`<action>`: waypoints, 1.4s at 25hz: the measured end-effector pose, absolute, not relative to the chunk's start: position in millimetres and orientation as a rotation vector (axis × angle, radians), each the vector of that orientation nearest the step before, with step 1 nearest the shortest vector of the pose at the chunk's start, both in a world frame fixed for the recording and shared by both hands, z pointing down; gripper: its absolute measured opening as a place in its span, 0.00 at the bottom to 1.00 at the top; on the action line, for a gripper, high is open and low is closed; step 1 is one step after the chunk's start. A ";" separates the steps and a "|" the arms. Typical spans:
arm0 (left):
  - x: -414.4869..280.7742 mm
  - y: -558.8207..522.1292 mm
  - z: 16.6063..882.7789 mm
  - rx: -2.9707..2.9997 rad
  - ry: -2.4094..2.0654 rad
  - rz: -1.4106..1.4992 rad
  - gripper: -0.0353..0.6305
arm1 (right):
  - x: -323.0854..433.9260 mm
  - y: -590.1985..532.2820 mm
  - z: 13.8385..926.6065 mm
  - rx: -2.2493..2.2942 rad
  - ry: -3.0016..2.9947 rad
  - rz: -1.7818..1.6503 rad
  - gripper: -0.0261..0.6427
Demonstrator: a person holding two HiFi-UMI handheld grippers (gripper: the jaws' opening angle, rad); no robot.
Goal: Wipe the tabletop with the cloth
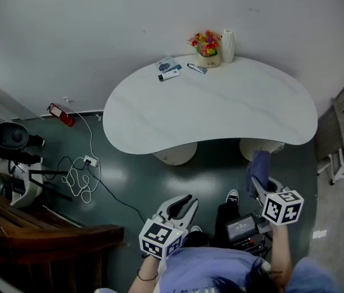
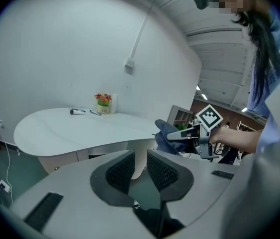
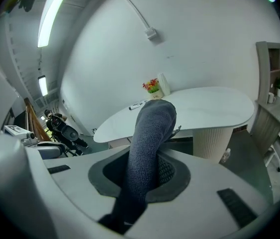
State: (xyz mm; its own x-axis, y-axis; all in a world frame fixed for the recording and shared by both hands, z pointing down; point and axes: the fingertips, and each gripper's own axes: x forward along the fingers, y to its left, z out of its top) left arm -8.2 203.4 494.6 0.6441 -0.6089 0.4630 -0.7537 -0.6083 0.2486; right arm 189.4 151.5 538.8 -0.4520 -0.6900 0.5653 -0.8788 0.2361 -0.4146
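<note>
While our right hand-held gripper (image 3: 147, 173) clamps the grey cloth (image 3: 149, 128) just short of the surface's (image 1: 220, 108) near edge, we judge the wiping not yet begun. Our left hand-held gripper (image 2: 140, 171) is empty, jaws slightly apart. Next we must lower the cloth onto the surface.

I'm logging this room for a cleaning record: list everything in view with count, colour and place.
Table: one, white, by the wall.
Flower pot: one, red-yellow blooms, table's far edge.
Vase: one, white, right of the flower pot.
Tubes: two, blue-white, left of the flower pot.
Fire extinguisher: one, red, floor, left.
Power strip: one, white, floor, cable attached.
Wooden furniture: brown, lower left.
Cloth: one, blue-grey, in the right gripper.
Left gripper: open, empty.
Right gripper: shut on the cloth.
</note>
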 end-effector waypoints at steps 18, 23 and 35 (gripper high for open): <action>-64.5 337.5 494.6 2.521 -0.998 0.353 0.16 | 118.3 326.5 519.3 1.567 -2.248 0.964 0.14; -50.4 354.9 493.8 2.551 -0.924 0.348 0.16 | 128.8 356.4 519.7 1.612 -2.220 0.967 0.14; -30.2 369.0 488.3 2.601 -0.858 0.347 0.16 | 144.4 385.1 516.4 1.651 -2.192 0.951 0.14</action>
State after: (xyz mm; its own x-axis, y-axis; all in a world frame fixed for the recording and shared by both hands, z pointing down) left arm -30.2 369.0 488.3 0.7834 -0.5178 0.3438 -0.6112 -0.7421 0.2751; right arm 144.4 385.1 516.4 -0.3344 -0.7691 0.5446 -0.9232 0.1512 -0.3533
